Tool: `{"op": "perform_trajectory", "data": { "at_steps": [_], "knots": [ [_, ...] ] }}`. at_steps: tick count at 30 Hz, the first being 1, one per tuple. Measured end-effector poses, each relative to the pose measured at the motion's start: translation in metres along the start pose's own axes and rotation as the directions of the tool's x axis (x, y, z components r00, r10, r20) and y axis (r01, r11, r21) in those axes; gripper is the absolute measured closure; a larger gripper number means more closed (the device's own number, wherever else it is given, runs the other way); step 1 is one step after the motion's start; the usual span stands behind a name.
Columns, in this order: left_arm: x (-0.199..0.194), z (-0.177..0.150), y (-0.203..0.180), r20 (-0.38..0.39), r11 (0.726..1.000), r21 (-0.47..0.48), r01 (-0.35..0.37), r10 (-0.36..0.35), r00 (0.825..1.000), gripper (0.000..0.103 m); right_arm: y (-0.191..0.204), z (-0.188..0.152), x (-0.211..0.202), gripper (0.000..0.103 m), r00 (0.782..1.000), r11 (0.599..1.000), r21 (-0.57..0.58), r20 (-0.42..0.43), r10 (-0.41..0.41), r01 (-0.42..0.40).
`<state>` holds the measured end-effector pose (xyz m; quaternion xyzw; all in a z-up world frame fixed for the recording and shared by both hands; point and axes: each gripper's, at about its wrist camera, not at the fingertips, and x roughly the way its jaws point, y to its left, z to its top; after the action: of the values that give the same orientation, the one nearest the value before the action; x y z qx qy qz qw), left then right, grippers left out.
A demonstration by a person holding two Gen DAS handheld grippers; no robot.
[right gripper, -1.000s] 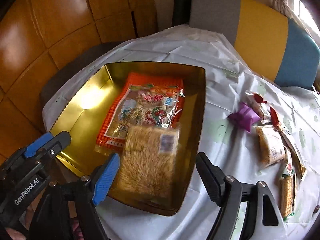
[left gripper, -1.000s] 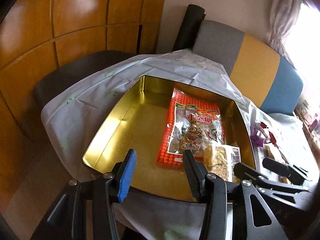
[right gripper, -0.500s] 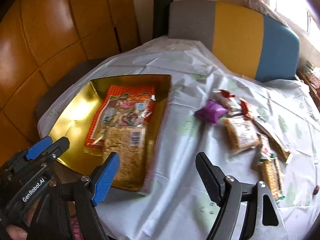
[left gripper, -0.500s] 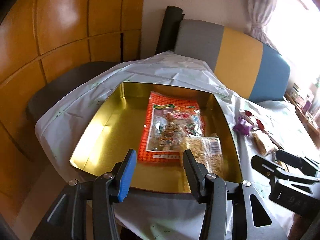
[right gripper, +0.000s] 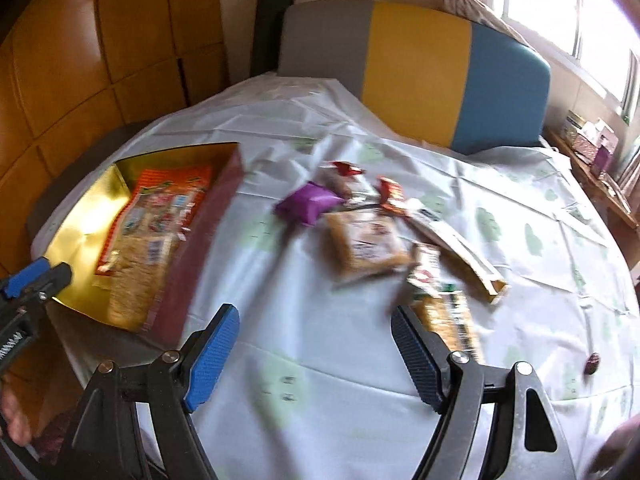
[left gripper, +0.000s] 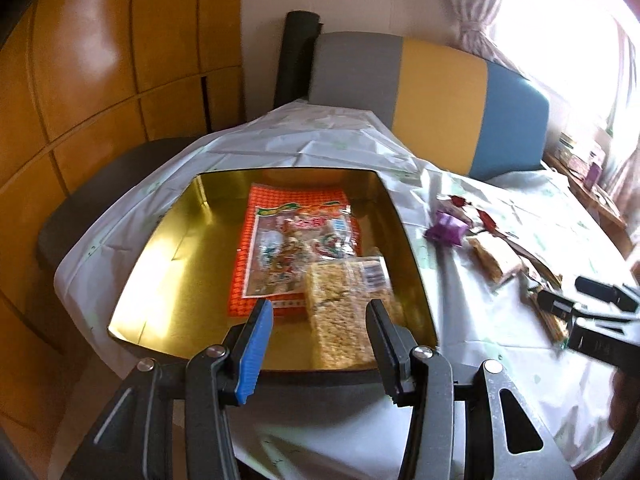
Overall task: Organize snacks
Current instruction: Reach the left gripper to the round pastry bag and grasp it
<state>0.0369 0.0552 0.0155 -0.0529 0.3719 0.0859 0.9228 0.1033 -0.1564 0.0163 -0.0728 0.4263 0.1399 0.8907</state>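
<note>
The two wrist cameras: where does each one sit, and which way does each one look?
Left wrist: sits on the left claw, looks down into the gold tin; the right claw shows at the right edge.
Right wrist: sits on the right claw, looks down at loose snacks around the purple packet; the left claw and a hand show at left.
Shared: tin, orange snack bag, striped chair.

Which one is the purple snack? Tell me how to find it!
Find the gold tin on the white tablecloth. Beside its red outer wall lies a heap of loose snacks, and the purple packet is the one nearest the tin. Its neighbours are tan, red or clear; it alone is purple.
</note>
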Motion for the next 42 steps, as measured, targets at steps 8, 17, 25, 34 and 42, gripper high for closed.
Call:
{"op": "perform_trajectory", "data": {
  "at_steps": [8, 17, 25, 34, 42],
  "knots": [
    [0.000, -0.002, -0.032, -0.009, 0.995, 0.088, 0.037, -0.037, 0.999, 0.048, -0.070, 0.005, -0.006, 0.023, 0.993, 0.993, 0.012, 0.000, -0.115, 0.115],
    [-0.003, -0.001, -0.068, -0.032, 0.978, 0.181, 0.100, -0.095, 0.995, 0.048, -0.153, 0.007, 0.018, 0.023, 0.973, 0.975, 0.030, -0.067, -0.219, 0.221],
    [0.015, 0.022, -0.099, -0.114, 0.965, 0.179, 0.192, -0.174, 0.978, 0.048, -0.199, -0.001, 0.027, 0.023, 0.976, 0.951, 0.222, -0.100, -0.195, 0.213],
    [0.059, 0.064, -0.133, -0.192, 0.944, 0.207, 0.257, -0.218, 0.957, 0.050, -0.189, 0.002, 0.027, 0.023, 0.988, 0.967, 0.210, -0.096, -0.123, 0.141],
    [0.101, 0.073, -0.161, -0.320, 0.941, 0.141, 0.307, -0.250, 0.914, 0.057, -0.199, 0.003, 0.027, 0.023, 0.990, 0.957, 0.262, -0.101, -0.101, 0.124]
  ]
}}
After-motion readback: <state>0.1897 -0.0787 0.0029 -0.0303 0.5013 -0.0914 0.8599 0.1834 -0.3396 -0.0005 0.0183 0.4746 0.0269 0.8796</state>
